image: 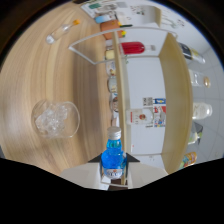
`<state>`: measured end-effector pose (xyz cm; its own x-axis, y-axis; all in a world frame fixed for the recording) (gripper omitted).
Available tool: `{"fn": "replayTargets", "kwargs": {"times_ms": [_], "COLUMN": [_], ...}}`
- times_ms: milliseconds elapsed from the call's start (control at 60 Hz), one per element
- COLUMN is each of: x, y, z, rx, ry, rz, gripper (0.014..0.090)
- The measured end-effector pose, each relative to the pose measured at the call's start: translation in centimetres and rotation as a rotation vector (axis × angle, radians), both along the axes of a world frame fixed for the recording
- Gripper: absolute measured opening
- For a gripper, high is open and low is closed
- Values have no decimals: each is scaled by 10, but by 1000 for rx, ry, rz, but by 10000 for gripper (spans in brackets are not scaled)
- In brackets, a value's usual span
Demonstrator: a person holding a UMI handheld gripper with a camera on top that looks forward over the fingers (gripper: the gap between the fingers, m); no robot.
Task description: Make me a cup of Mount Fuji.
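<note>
**A:** What does the gripper view give us?

**B:** The gripper point(114, 172) has its two pale fingers point(82, 175) pinching a small bottle of blue liquid point(113, 156). The bottle has a silver cap and sits right between the fingers, pressed from both sides, its neck pointing ahead of them.

**A:** And around it?

**B:** The view is tilted, so the wooden worktop point(55, 70) fills the side beyond the fingers. On it stands a clear glass bowl of ice cubes point(55, 119), well apart from the bottle. Farther off lies a clear tube-like item with an orange tip point(62, 31); I cannot tell what it is.

**A:** Anything beyond the worktop's edge?

**B:** A white frame or rack point(92, 42) stands there, with a red bottle point(132, 48) past it. A row of small jars or bottles point(113, 85) runs along the worktop's edge, too small to identify. Beyond is a white wall with a few printed cards point(150, 114), and shelving with more bottles point(197, 80).
</note>
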<state>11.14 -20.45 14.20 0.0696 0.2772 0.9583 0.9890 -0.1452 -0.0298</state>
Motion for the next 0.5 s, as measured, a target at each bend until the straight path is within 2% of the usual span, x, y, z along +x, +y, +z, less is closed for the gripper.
{"fn": "replayTargets", "kwargs": {"times_ms": [117,283,350,500], "x": [9,45,67,118], "y": [-6,-23,-28,-31], "z": [39,67,58,1], "rx": [96,164,159,87], "ry": [356,861,1044,1286], "rz": [-36,-116,-176,-323], "gripper": [363,363,363,363]}}
